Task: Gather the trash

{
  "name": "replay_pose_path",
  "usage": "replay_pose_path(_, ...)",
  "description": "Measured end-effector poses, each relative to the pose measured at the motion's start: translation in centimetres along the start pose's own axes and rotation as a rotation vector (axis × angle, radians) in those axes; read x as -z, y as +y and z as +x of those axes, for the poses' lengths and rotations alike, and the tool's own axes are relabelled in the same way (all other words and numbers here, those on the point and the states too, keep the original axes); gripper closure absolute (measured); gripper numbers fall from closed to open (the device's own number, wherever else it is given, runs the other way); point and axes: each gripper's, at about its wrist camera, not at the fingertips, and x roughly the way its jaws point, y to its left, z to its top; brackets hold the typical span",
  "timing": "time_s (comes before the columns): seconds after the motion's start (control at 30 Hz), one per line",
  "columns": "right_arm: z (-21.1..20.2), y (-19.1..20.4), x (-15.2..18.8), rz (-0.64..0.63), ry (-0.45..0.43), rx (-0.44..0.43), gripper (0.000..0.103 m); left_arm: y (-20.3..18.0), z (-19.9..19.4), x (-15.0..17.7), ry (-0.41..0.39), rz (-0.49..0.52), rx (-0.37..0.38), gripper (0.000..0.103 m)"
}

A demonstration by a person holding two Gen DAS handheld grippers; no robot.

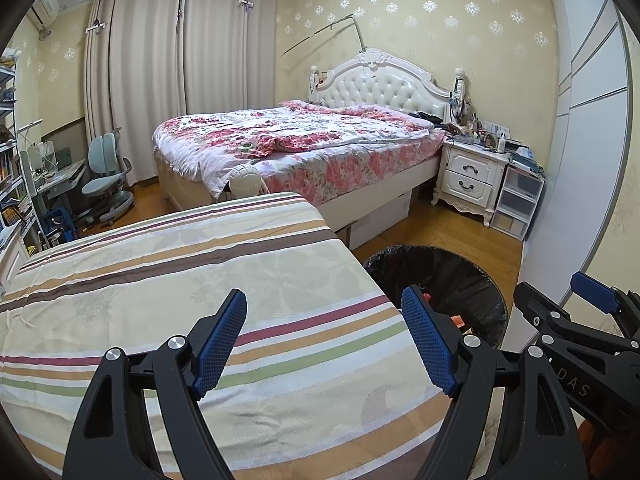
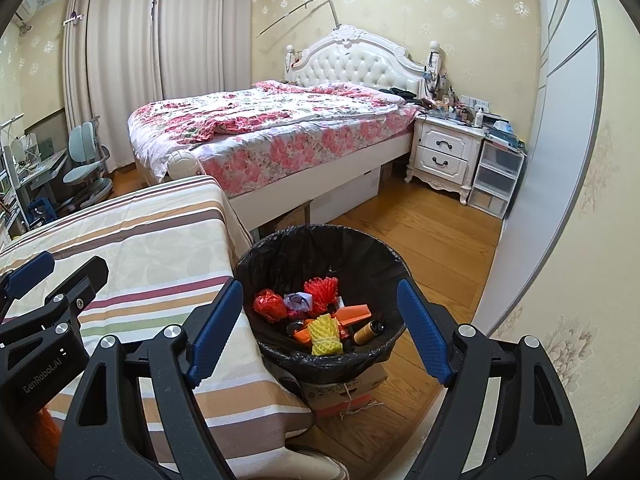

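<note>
A bin lined with a black bag (image 2: 320, 252) stands on the wood floor beside a striped-cloth surface (image 2: 140, 248). Inside lie a red foam net (image 2: 322, 289), a red crumpled wrapper (image 2: 269, 305), a yellow foam net (image 2: 326, 334), an orange piece (image 2: 354, 314) and a brown cylinder (image 2: 368, 332). My right gripper (image 2: 320, 287) hangs open above the bin with nothing between its fingers. My left gripper (image 1: 324, 296) is open and empty over the striped cloth (image 1: 200, 280), with the bin (image 1: 440, 272) to its right. Each gripper shows at the edge of the other's view.
A bed with floral bedding (image 2: 280, 128) fills the back of the room. Right of it are a white nightstand (image 2: 444, 152) and plastic drawers (image 2: 496, 180). A desk chair (image 1: 106, 176) stands at the left. The bin rests on a cardboard box (image 2: 344, 394). A pale wall (image 2: 560, 200) closes the right.
</note>
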Motion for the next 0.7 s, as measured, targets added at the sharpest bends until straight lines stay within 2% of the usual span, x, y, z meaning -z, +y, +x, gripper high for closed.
replay_pose_path(0.7, 0.05, 0.06, 0.00, 0.000, 0.000, 0.000, 0.025, -0.11, 0.02, 0.21, 0.001, 0.001, 0.000, 0.026)
